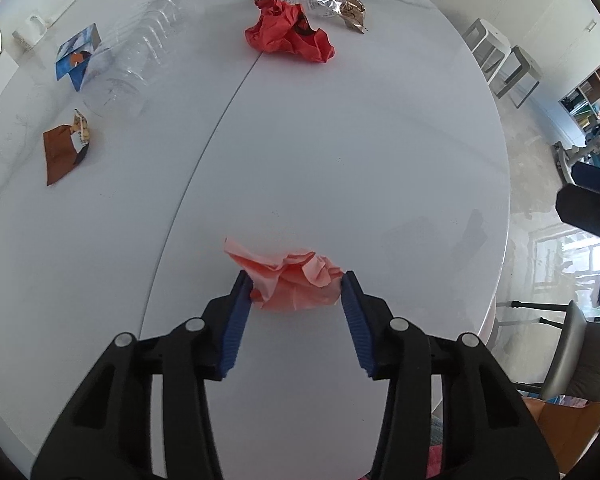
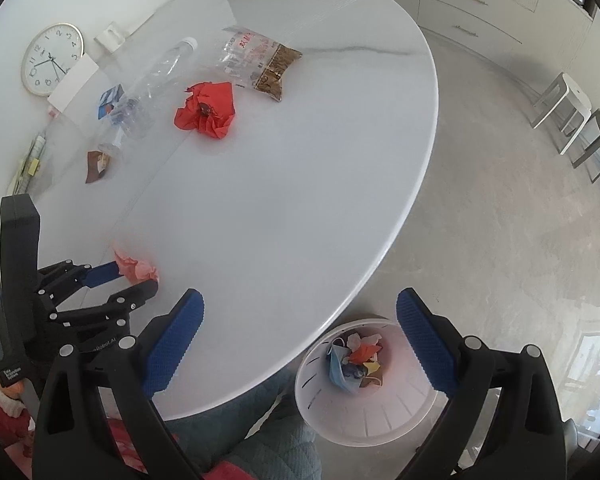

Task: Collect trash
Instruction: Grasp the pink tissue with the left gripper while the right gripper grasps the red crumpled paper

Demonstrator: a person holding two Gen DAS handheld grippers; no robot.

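Left tongs [image 1: 296,280] clamp a crumpled pink paper [image 1: 288,276] on the white worktop [image 1: 340,160]; right tongs [image 2: 300,304] gape empty above the trash basket [image 2: 364,420].

The right tongs [image 2: 298,318] hang wide open and empty over the table [image 2: 300,184] edge, above a white bin [image 2: 364,420] on the floor holding a blue mask and scraps. At lower left, the left tongs [image 2: 138,276] bracket a pink paper wad [image 2: 136,268]. Farther off lie red paper [image 2: 208,110], a clear bottle [image 2: 156,76], a plastic bag [image 2: 260,64], a brown wrapper [image 2: 96,166] and a clock [image 2: 52,58].
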